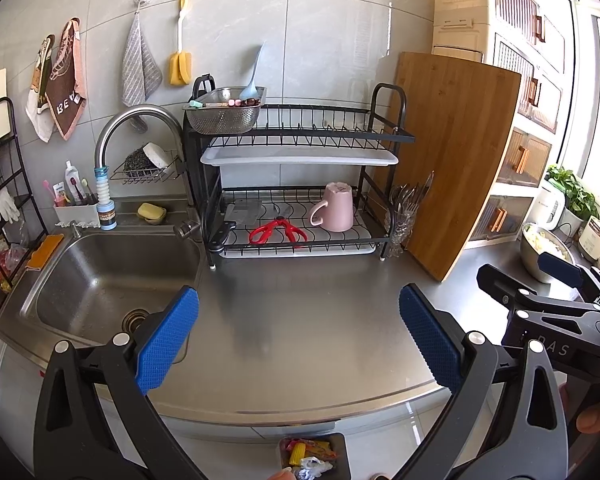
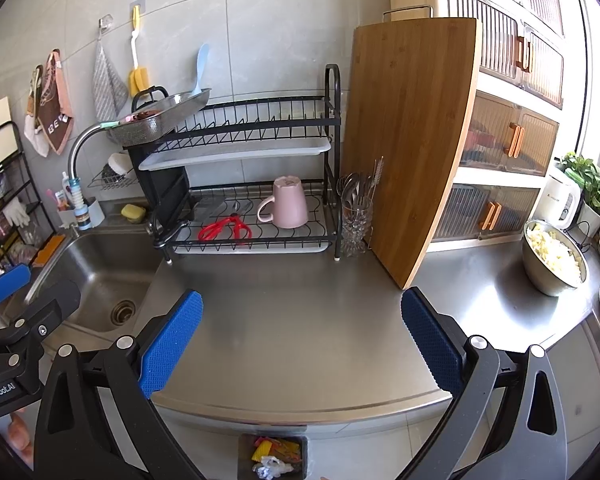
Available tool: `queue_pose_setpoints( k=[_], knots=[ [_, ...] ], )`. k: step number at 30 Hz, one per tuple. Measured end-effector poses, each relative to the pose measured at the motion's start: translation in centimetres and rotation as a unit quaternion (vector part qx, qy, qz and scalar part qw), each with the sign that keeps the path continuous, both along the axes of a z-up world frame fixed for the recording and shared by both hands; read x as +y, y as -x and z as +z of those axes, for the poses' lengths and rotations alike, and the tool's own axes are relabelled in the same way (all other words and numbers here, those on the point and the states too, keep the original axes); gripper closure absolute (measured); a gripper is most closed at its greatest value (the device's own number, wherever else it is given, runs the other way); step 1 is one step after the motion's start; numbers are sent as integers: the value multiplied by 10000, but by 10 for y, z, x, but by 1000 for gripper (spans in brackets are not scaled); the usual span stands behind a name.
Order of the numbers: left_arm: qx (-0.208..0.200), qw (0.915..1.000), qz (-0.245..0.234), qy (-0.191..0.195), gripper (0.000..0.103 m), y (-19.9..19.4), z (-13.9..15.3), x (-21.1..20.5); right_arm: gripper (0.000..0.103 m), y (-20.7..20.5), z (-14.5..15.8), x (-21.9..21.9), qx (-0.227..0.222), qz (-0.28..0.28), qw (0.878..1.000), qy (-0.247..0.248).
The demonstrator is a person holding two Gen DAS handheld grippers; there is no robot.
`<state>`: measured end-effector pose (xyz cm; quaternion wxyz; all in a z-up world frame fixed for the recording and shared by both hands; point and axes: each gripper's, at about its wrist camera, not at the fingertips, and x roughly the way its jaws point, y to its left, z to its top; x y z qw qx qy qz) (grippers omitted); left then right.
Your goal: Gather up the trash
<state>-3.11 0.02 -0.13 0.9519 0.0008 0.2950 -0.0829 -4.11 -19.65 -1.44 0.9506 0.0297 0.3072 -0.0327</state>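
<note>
left gripper (image 1: pixel 299 338) spread wide, holds nothing | right gripper (image 2: pixel 301 340) the same | trash (image 2: pixel 274 460) in bin (image 2: pixel 244 458) at 6 o'clock below counter (image 2: pixel 300 308) | light, crinkly (grab a loose fold)

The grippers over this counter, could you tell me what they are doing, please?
A person holds both grippers open and empty above the steel counter. The left gripper and right gripper grasp nothing. No trash shows on the counter; a bin on the floor below already holds colourful wrappers and crumpled plastic.
</note>
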Motion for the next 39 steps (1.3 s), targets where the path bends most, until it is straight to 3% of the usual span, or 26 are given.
queue_pose_setpoints(
  k=[39],
  knots=[
    [32,10000,11,-74,8,-3,-1,2,3,-4,2,-2,9,-12,10000,32]
  ],
)
